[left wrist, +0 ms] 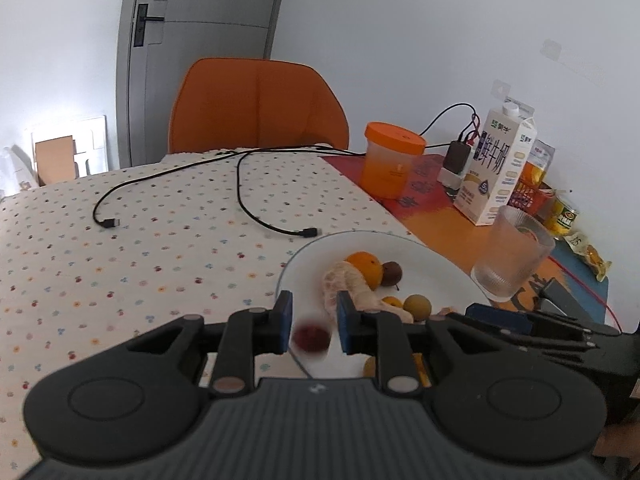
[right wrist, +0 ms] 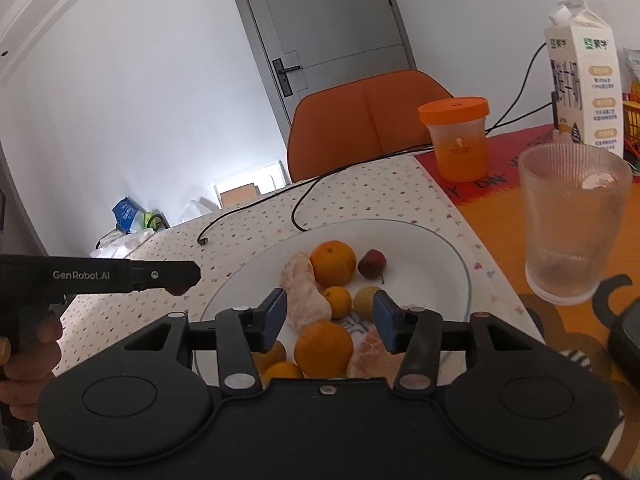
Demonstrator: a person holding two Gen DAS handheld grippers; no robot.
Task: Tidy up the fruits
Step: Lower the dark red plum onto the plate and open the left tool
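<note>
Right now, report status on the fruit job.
Left gripper shut on small red fruit over plate edge. Right gripper open, empty, above the plated fruit. Ribbed glass close beside plate; nothing blocking.

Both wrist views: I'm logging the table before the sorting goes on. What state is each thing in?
Left tool: closed on a blurred red fruit.
Right tool: open, empty, over the plate.
Glass: upright, seems empty.
Orange-lidded jar: upright, lid on.
Milk carton: upright, cap on.
Door: closed.
</note>
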